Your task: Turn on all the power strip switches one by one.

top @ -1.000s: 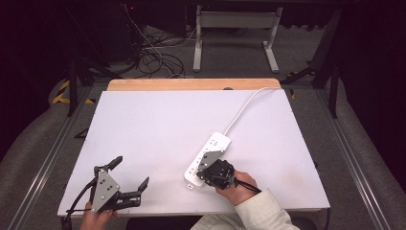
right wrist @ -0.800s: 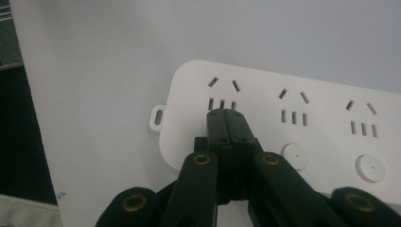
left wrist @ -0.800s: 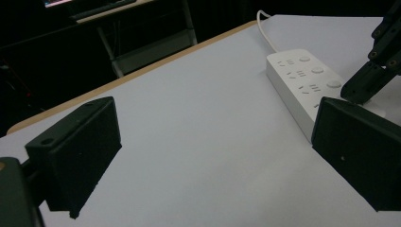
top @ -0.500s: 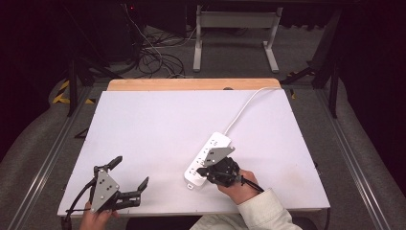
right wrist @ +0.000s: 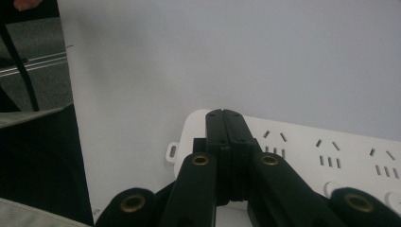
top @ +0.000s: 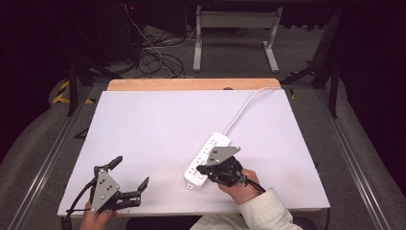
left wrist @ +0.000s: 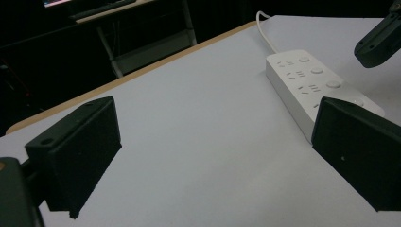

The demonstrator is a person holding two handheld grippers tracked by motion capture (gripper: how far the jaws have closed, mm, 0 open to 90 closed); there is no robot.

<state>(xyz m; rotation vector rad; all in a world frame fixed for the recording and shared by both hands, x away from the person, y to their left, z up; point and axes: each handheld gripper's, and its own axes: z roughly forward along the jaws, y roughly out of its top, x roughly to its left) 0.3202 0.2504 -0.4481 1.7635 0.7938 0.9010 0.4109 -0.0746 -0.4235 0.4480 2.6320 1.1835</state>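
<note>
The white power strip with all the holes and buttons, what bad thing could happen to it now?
The right gripper, jaws shut, hovers over the near end of the power strip. If it pokes down off-centre, it might miss the button and slide the strip across the smooth table. A shove could also tug the white cord.

Lab: white table (top: 158, 124), floor cable tangle (top: 155, 57), dark surroundings.

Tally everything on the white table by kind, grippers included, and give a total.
Power strip, white, with cord: 1
Grippers: 2, the left gripper open, the right gripper shut over the strip's near end
Total: 3
</note>
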